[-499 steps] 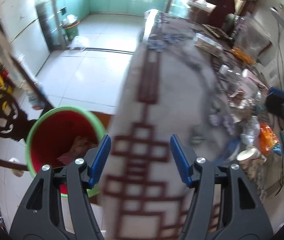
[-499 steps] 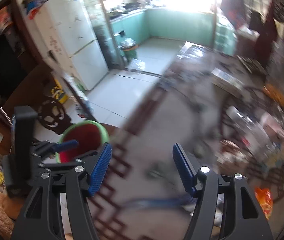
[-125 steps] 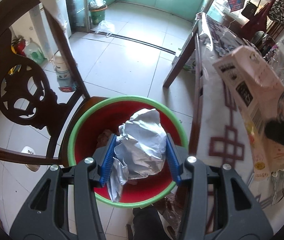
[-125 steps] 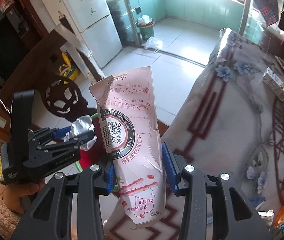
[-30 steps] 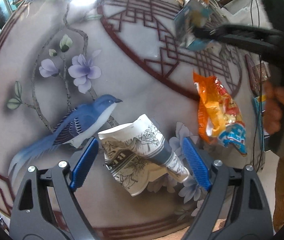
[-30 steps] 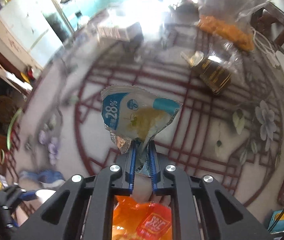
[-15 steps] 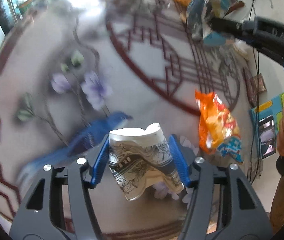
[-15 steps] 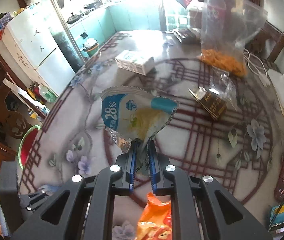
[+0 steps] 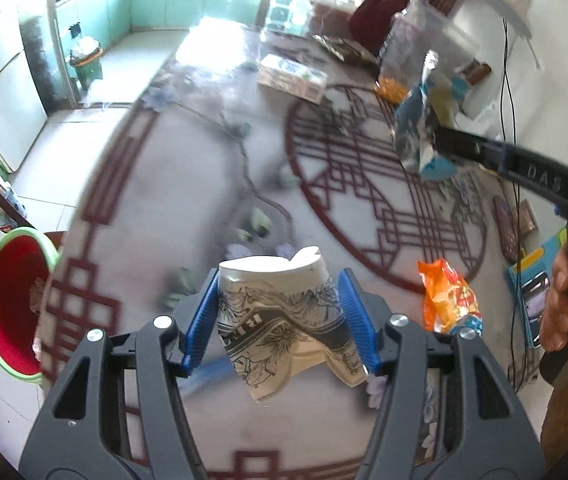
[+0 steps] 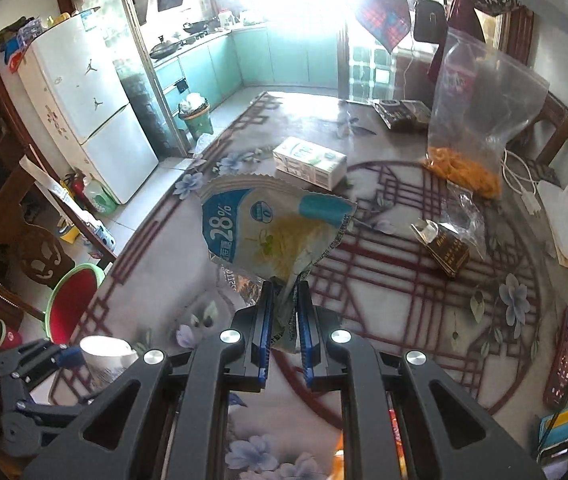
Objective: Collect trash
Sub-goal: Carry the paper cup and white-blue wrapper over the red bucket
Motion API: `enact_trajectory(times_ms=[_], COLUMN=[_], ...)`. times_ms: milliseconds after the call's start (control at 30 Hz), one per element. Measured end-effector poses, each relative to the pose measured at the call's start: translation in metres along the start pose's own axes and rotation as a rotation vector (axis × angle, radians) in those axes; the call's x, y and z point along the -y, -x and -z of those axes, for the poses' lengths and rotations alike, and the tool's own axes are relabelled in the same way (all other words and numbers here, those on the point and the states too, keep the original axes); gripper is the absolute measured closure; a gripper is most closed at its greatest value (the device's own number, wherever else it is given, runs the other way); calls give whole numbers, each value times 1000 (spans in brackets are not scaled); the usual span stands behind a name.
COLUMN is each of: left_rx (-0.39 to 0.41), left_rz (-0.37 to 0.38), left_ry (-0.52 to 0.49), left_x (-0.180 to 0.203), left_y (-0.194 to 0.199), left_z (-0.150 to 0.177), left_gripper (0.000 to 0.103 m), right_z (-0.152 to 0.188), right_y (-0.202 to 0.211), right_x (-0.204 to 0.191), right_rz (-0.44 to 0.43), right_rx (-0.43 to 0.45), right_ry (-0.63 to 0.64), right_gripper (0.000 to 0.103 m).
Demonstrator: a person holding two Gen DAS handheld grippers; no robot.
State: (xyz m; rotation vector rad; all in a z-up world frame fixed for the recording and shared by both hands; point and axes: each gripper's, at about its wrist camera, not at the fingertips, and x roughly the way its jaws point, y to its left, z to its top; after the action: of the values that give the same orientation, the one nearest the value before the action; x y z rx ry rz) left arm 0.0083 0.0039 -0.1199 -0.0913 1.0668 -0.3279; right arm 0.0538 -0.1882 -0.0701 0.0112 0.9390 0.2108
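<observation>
My left gripper [image 9: 280,316] is shut on a crumpled paper cup [image 9: 284,332] with ink drawings, held above the patterned tablecloth [image 9: 172,184]. The cup's squashed rim points away from me. My right gripper [image 10: 284,316] is shut on the bottom edge of a blue and white snack wrapper [image 10: 272,232] that stands up over the table. In the left wrist view that wrapper [image 9: 423,120] hangs at the upper right. A red bin with a green rim [image 9: 8,304] stands on the floor past the table's left edge, also the bin [image 10: 72,300] in the right wrist view.
On the table lie an orange snack packet [image 9: 447,300], a milk carton [image 10: 309,162], a clear bag of orange snacks [image 10: 479,120], a dark packet [image 10: 445,250] and a phone [image 10: 565,360]. A wooden chair [image 10: 40,256] stands by the bin. A hand [image 9: 563,304] holds the right gripper.
The left jaws closed on the paper cup and lifted it off the table. Both grippers rose and tilted up, bringing the bin and kitchen into view. The right gripper kept its wrapper.
</observation>
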Motion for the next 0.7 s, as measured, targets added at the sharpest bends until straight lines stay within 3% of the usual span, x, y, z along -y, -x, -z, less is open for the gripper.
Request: enact_trajectory(times_ms=[700], left_rx=[112], left_rz=[-40], left_ry=[34], left_x=[-150], left_y=[77], left_z=[-7], left_gripper=[46], right_z=[-14], right_y=[1], right_x=[-172], right_rz=[40], right_rx=[36], right_ry=[90], right_gripper=[92])
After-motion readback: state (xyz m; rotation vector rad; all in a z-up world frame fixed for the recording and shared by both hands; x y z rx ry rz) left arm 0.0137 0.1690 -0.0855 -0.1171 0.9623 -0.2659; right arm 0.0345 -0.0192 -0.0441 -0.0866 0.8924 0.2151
